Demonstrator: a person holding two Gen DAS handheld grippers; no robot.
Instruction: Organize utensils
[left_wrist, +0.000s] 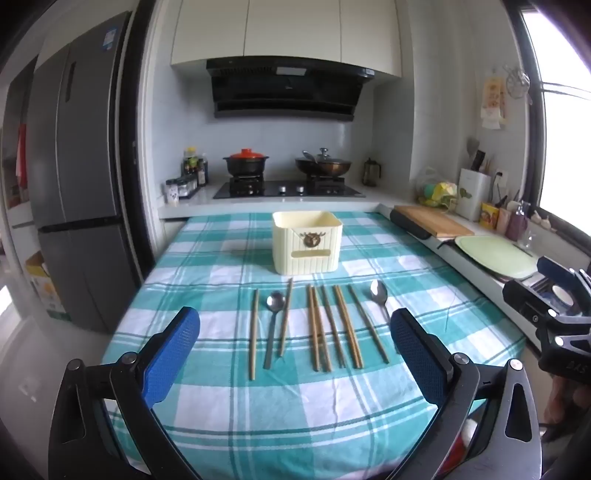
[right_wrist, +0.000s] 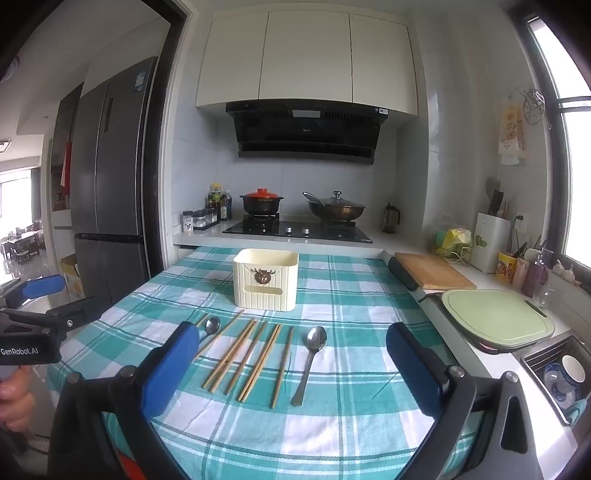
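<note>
A cream utensil holder box (left_wrist: 306, 242) stands on the teal checked tablecloth (left_wrist: 207, 258); it also shows in the right wrist view (right_wrist: 265, 278). In front of it lie several wooden chopsticks (left_wrist: 334, 326) (right_wrist: 258, 356) and two metal spoons: a left spoon (left_wrist: 273, 325) (right_wrist: 211, 326) and a right spoon (left_wrist: 379, 295) (right_wrist: 312, 358). My left gripper (left_wrist: 295, 354) is open and empty, above the table's near edge before the utensils. My right gripper (right_wrist: 291, 365) is open and empty, in front of the right spoon.
A stove with a red-lidded pot (left_wrist: 245, 162) and a wok (left_wrist: 323, 164) is behind the table. A wooden board (right_wrist: 434, 275), green board (right_wrist: 496, 319) and sink with dishes (right_wrist: 561, 374) line the right counter. A fridge (left_wrist: 79, 166) stands left.
</note>
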